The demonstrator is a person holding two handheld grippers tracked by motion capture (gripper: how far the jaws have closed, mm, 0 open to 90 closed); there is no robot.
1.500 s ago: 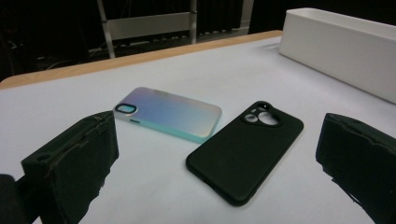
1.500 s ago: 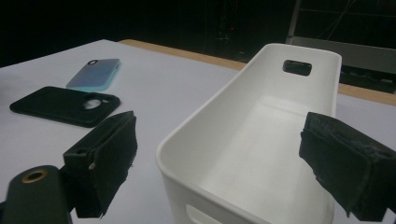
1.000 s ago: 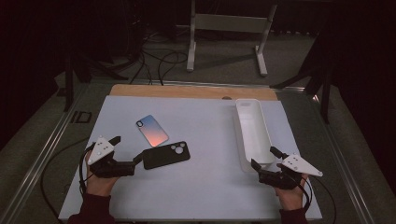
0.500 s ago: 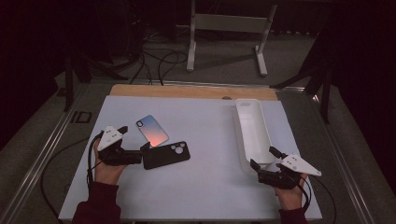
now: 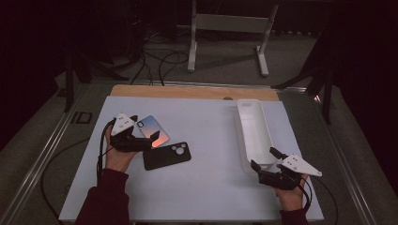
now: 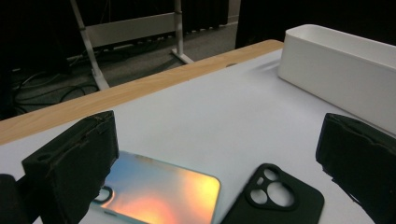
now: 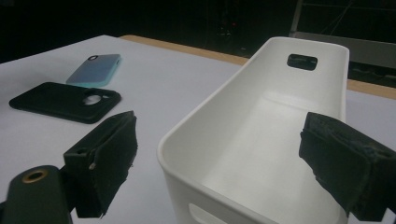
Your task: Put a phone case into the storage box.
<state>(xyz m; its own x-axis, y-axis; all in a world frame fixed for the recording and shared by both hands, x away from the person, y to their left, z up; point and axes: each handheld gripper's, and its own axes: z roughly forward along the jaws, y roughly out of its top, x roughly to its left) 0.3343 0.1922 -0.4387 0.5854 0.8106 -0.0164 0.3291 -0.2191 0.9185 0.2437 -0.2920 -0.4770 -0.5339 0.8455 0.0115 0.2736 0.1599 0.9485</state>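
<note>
An iridescent phone case (image 5: pixel 154 131) (image 6: pixel 159 192) (image 7: pixel 95 69) lies left of centre on the white mat, camera cutout to the far left. A black phone case (image 5: pixel 167 156) (image 6: pixel 276 199) (image 7: pixel 65 100) lies just in front of it. My left gripper (image 5: pixel 144 133) (image 6: pixel 217 165) is open, its jaws spread over the iridescent case's left end, nothing held. A long white bin (image 5: pixel 254 133) (image 6: pixel 341 70) (image 7: pixel 280 116) stands at the right. My right gripper (image 5: pixel 263 158) (image 7: pixel 224 163) is open at the bin's near end, one jaw on either side of its near wall.
The white mat (image 5: pixel 206 187) covers the table, with a wooden strip (image 5: pixel 187 92) along its far edge. Behind the table a white metal stand (image 5: pixel 227 23) and cables (image 5: pixel 155 61) lie on the dark floor. A metal rail (image 5: pixel 42 159) runs along the left side.
My left gripper has moved forward and right, from the table's left part up to the iridescent case. The right gripper has stayed by the bin.
</note>
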